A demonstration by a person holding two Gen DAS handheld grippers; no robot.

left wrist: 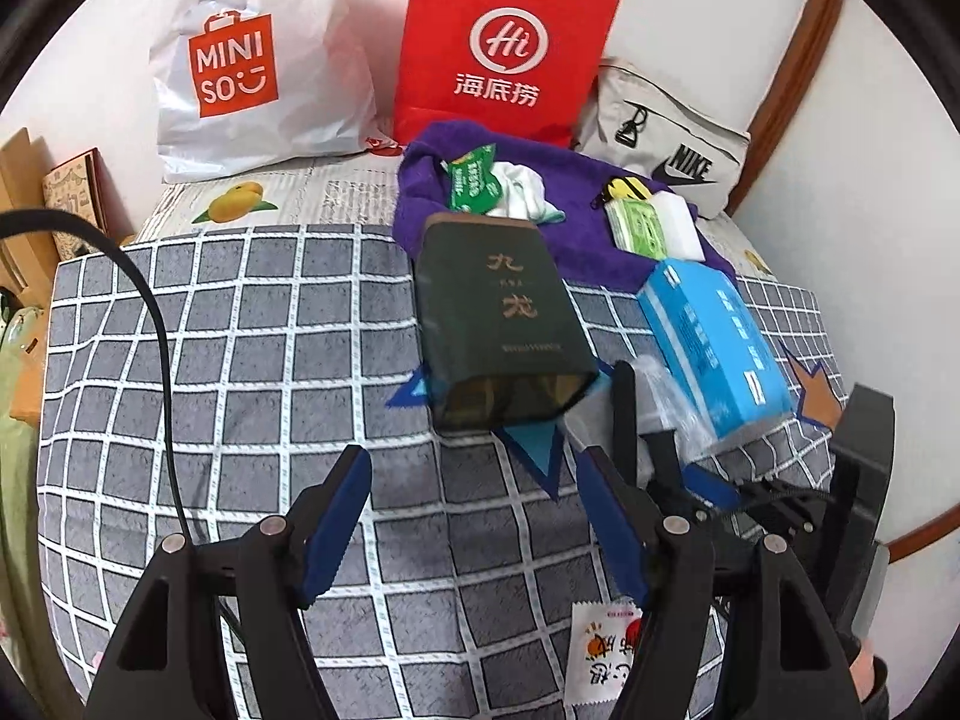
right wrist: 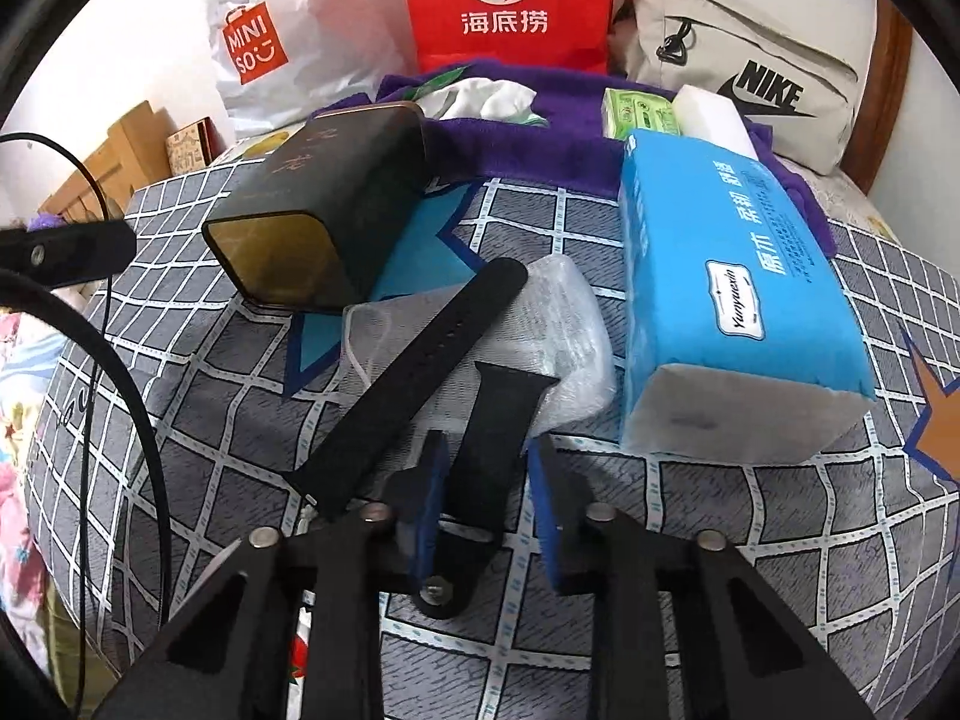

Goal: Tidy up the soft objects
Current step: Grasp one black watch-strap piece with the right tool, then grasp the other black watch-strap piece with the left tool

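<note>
A black watch strap in two pieces lies on the checked bedspread: a long piece (right wrist: 414, 372) and a short piece (right wrist: 492, 456). My right gripper (right wrist: 487, 474) has its jaws around the short piece, with a small gap on the right side. Beneath the straps lies a bubble-wrap pouch (right wrist: 552, 324). A blue tissue pack (right wrist: 732, 288) lies to the right, a dark green tin (right wrist: 324, 204) on its side to the left. My left gripper (left wrist: 474, 492) is open and empty above the bedspread, near the tin (left wrist: 498, 312). The right gripper also shows in the left wrist view (left wrist: 645, 414).
A purple towel (left wrist: 576, 174) at the back carries a green packet (left wrist: 474, 180), white socks (left wrist: 522, 192), a green tissue pack (left wrist: 639, 228) and a white sponge (left wrist: 681, 222). Behind stand a Miniso bag (left wrist: 240, 66), a red bag (left wrist: 504, 42) and a Nike pouch (left wrist: 672, 144).
</note>
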